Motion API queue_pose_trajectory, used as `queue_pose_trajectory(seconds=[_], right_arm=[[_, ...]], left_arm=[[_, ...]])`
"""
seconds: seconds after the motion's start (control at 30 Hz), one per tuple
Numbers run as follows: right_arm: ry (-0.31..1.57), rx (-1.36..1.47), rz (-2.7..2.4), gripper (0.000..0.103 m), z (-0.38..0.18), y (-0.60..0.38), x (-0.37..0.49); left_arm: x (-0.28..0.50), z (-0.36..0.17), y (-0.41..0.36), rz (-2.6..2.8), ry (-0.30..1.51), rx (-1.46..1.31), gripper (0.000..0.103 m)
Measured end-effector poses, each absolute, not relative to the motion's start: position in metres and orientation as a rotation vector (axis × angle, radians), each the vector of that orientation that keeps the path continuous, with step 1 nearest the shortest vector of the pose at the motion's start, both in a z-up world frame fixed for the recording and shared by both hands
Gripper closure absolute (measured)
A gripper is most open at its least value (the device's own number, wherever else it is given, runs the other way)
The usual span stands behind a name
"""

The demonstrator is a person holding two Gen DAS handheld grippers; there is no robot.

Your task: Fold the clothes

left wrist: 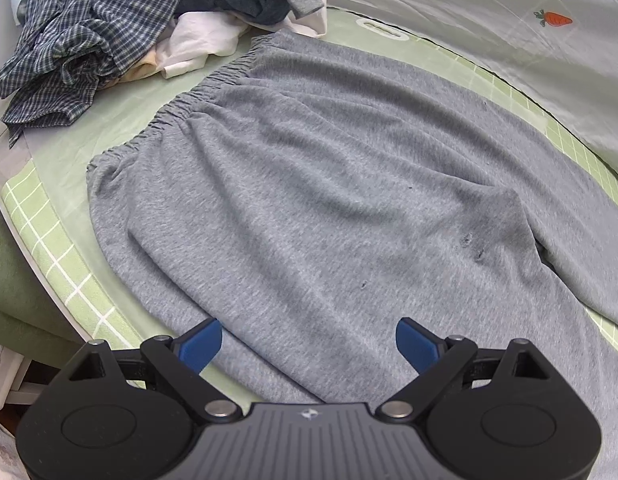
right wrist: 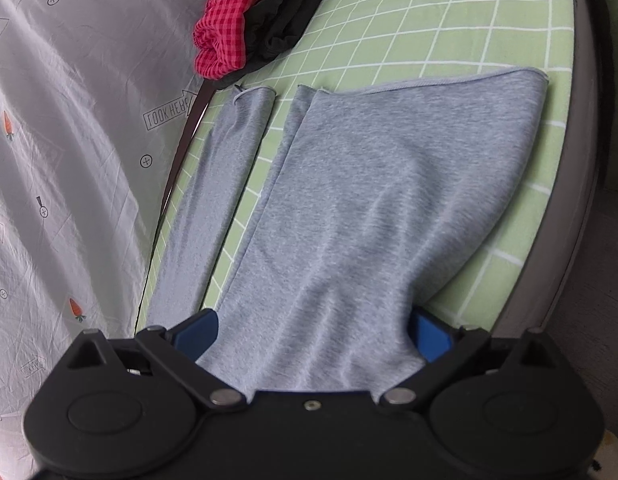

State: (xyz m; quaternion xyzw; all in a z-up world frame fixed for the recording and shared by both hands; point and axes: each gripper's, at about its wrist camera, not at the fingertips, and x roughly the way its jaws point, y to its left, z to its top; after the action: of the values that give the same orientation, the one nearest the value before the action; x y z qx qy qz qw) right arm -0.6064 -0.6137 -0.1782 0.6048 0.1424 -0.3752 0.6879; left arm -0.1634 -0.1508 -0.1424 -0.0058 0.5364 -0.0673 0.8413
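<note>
Grey trousers [left wrist: 329,184] between spread claws, seemingly flat.

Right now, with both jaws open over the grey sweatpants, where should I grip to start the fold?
I would take the grey sweatpants at the gathered elastic waistband, coming in from its open edge on the green checked mat. It is a thick, firm ridge lying flat, so likely easier to pinch than the smooth body. The left gripper faces it already.

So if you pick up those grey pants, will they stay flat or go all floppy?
Probably floppy: the grey pants already show soft wrinkles and a gathered waistband. The legs would likely dangle, since they lie limp on the green checked mat. They look like thick knit, so probably not slippery.
</note>
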Motion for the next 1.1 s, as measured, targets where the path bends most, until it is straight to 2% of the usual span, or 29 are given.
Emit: queue_pose_trajectory(seconds=[0.27,0.4,0.47,0.57,0.6,0.63,0.67,0.7,0.73,0.77,0.8,0.83,0.93,1.1], right_arm=[[0.332,1.326,-0.906,0.001,-0.174,-0.597,-0.597],[0.382,1.221,-1.035,0.001,-0.167,-0.604,-0.591],[0.432,1.148,-1.088,0.001,-0.165,-0.612,-0.586],[0.485,1.098,-1.131,0.003,-0.164,-0.622,-0.578],[0.507,1.086,-1.155,0.007,-0.162,-0.626,-0.575],[0.53,1.074,-1.181,0.018,-0.161,-0.629,-0.572],[0.552,1.066,-1.201,0.034,-0.159,-0.632,-0.57],[0.559,1.068,-1.212,0.047,-0.158,-0.634,-0.569],[0.564,1.071,-1.222,0.071,-0.158,-0.637,-0.569],[0.537,1.08,-1.222,0.083,-0.156,-0.638,-0.57],[0.504,1.09,-1.219,0.088,-0.154,-0.638,-0.571],[0.471,1.1,-1.217,0.1,-0.152,-0.638,-0.572],[0.394,1.034,-1.237,0.1,-0.128,-0.636,-0.574],[0.27,0.94,-1.251,0.101,-0.08,-0.629,-0.578]], left_arm=[[-0.122,-0.137,-0.089,-0.001,1.13,-0.136,0.01],[-0.099,-0.138,-0.066,0.068,1.12,-0.148,0.012],[-0.087,-0.141,-0.057,0.09,1.114,-0.155,0.017],[-0.071,-0.148,-0.05,0.097,1.105,-0.153,0.039],[-0.067,-0.15,-0.048,0.098,1.102,-0.152,0.047],[-0.063,-0.15,-0.048,0.1,1.094,-0.147,0.051],[-0.06,-0.15,-0.049,0.095,1.084,-0.142,0.055],[-0.057,-0.15,-0.05,0.09,1.079,-0.14,0.064],[-0.055,-0.15,-0.05,0.084,1.075,-0.138,0.081],[-0.053,-0.15,-0.051,0.079,1.071,-0.137,0.09],[-0.051,-0.15,-0.05,0.076,1.072,-0.146,0.098],[-0.05,-0.148,-0.048,0.077,1.063,-0.161,0.099],[-0.051,-0.136,-0.043,0.079,1.027,-0.193,0.1],[-0.061,-0.078,-0.037,0.025,0.902,-0.215,0.101]])
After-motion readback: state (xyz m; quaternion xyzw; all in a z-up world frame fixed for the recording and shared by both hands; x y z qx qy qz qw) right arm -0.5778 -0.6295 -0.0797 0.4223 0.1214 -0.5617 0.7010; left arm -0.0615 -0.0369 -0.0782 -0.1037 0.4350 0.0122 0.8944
